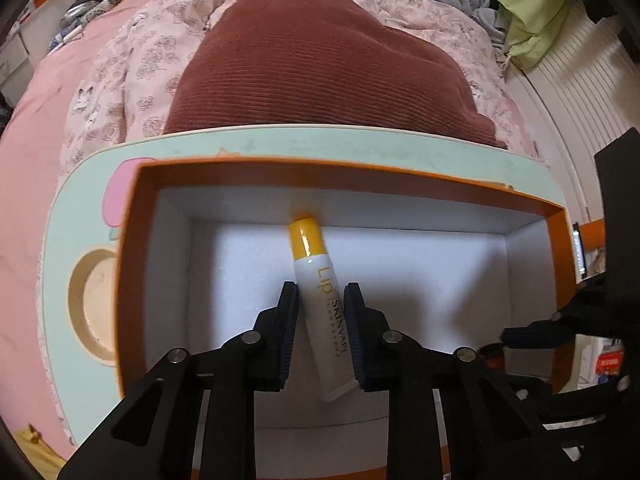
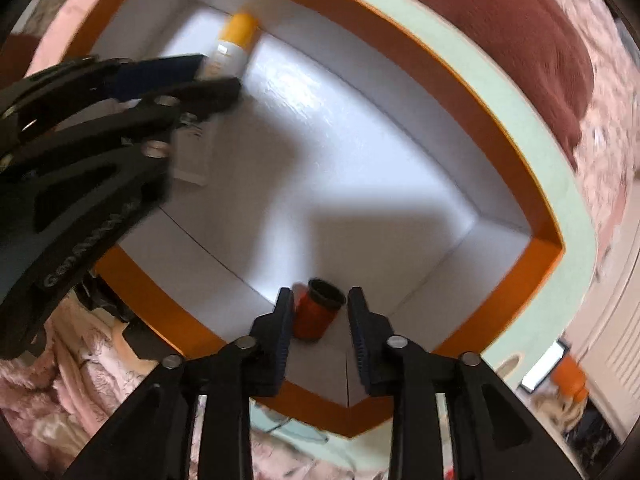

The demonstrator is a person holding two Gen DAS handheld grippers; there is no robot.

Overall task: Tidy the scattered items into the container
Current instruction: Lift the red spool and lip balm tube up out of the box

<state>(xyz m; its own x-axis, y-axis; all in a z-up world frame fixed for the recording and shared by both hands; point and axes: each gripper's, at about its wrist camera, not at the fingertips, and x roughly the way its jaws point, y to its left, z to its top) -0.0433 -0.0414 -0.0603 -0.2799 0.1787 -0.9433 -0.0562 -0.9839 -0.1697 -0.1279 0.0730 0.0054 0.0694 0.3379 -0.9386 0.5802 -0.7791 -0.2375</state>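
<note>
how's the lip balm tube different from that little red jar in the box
The lip balm tube is long, slim and white with a yellow cap; the red jar is short, squat and red with a black lid. The tube sits between the left gripper's jaws, the jar between the right gripper's. Both are inside the orange box.

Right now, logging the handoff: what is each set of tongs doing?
Left tongs: open around the lip balm tube, inside the box.
Right tongs: open around the red jar.

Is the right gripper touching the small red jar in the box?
Apart. The right wrist view shows white box floor between the red jar and both fingers of the right gripper, plainly on the right side.
</note>
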